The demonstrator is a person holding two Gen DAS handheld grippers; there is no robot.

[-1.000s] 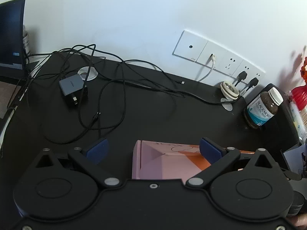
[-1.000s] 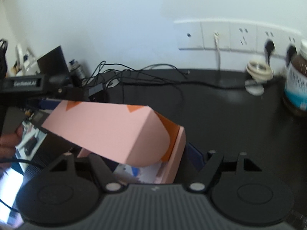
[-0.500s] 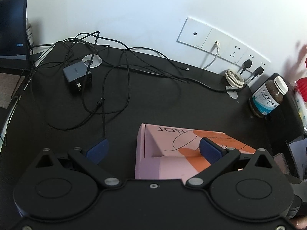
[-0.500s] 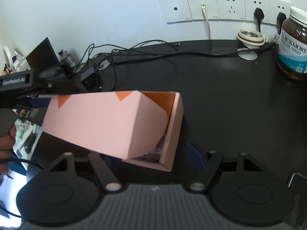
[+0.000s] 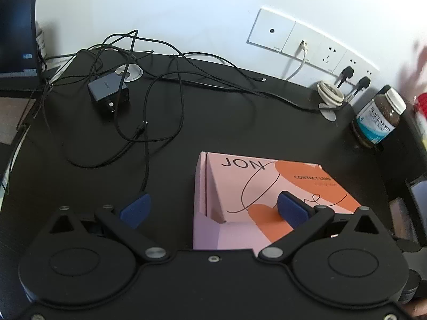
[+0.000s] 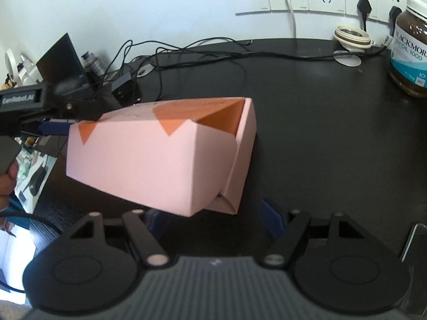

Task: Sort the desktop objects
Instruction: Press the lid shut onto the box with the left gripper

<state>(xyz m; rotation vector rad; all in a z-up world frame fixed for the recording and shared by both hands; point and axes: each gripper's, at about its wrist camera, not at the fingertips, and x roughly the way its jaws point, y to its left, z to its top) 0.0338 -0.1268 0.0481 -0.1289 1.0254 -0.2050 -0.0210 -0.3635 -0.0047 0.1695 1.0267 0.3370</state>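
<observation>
A pink and orange contact-lens box (image 5: 267, 197) lies on the black desk (image 5: 213, 122), its lid nearly down over the base. It also shows in the right wrist view (image 6: 160, 154). My left gripper (image 5: 213, 208) is open; its right finger (image 5: 291, 208) rests on top of the lid, its left finger is off to the side. My right gripper (image 6: 213, 218) is open and empty just in front of the box's near end. The left gripper (image 6: 53, 122) shows at the box's far left in the right wrist view.
Tangled black cables (image 5: 149, 85) and a grey charger (image 5: 106, 88) lie at the back left. A brown fish-oil bottle (image 5: 379, 117) stands at the right, near a tape roll (image 5: 331, 93) and wall sockets (image 5: 315, 48). A dark screen (image 5: 16, 32) stands far left.
The box lid has come down from raised to nearly shut under the left gripper's right finger. Both cameras have risen and tilted, showing more of the box top.
</observation>
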